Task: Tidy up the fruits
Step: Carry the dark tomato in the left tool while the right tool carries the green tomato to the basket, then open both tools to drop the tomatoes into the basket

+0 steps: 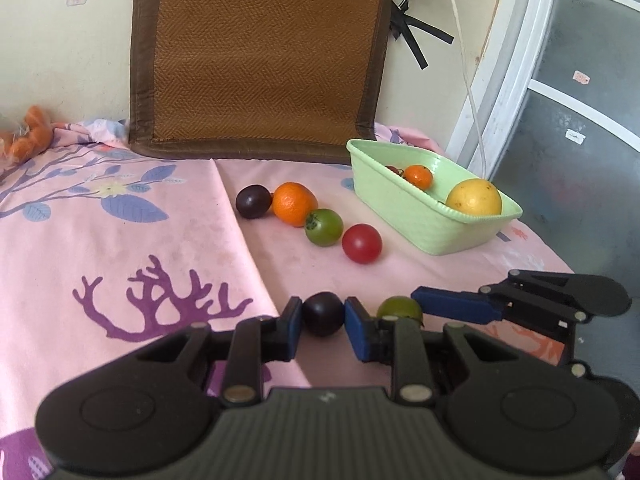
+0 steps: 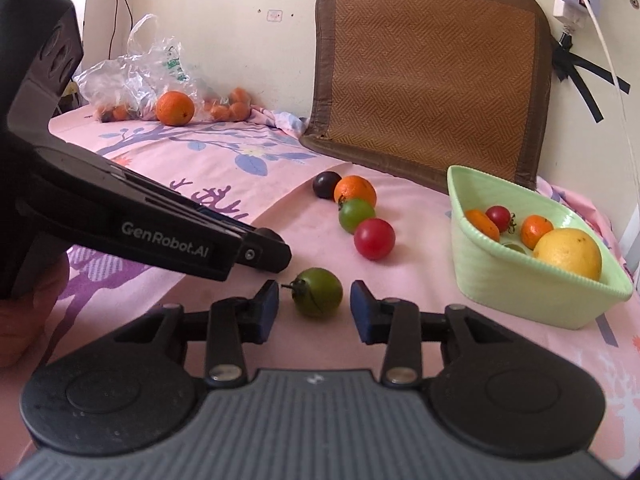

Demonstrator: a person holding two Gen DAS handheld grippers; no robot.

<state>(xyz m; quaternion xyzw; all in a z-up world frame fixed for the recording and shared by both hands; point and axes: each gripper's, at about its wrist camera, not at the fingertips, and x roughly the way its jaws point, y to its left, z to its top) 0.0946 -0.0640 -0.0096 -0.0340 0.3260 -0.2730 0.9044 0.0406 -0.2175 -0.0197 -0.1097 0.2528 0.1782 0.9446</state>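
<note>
My left gripper (image 1: 323, 317) is shut on a dark purple tomato (image 1: 323, 312) low over the pink cloth. Just right of it, a green tomato (image 2: 318, 292) rests on the cloth between the pads of my right gripper (image 2: 314, 307), with a small gap on each side; that gripper is open. Farther back lies a row: a dark fruit (image 1: 253, 201), an orange (image 1: 295, 203), a green tomato (image 1: 324, 227) and a red tomato (image 1: 362, 243). The light green basket (image 2: 516, 292) at the right holds a yellow fruit (image 2: 568, 252), small oranges and a red tomato.
A brown woven mat (image 1: 264, 60) leans on the wall behind the row. At the back left sit a clear plastic bag (image 2: 136, 76) with small oranges and a loose orange (image 2: 175, 108). A white cable (image 1: 472, 92) hangs near the basket; the table ends just right of it.
</note>
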